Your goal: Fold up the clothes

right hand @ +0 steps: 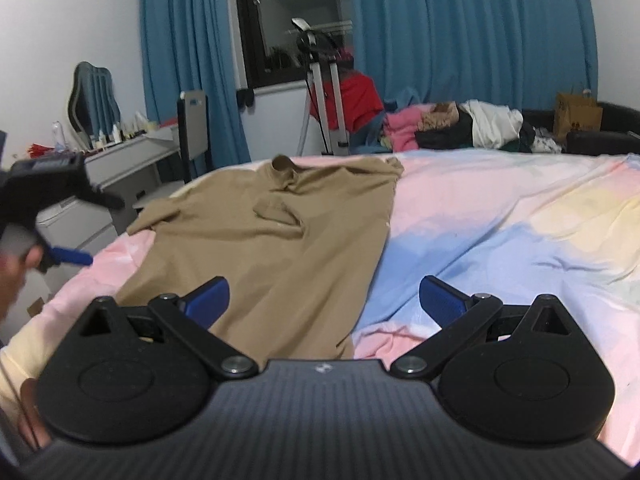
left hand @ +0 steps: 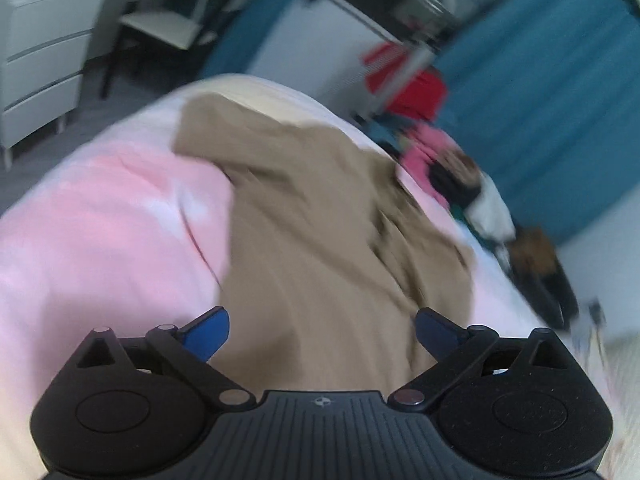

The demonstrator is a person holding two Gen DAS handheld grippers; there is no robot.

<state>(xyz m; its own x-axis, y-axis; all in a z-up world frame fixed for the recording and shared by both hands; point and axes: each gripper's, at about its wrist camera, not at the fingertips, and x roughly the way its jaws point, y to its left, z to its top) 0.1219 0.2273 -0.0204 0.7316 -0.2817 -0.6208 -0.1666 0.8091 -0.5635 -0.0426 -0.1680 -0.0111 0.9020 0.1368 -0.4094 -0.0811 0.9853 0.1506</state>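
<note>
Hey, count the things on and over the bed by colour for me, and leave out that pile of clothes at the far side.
Tan: 1, the tan long-sleeved shirt spread on the pastel bedsheet.
Black with blue pads: 2, the left gripper and the right gripper, both open.
Total: 3.

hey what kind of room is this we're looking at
Most likely a bedroom in a home. A wide bed with a pastel sheet fills the view, a dressing table with a mirror and small bottles stands by the wall, and blue curtains frame a dark window.
</note>
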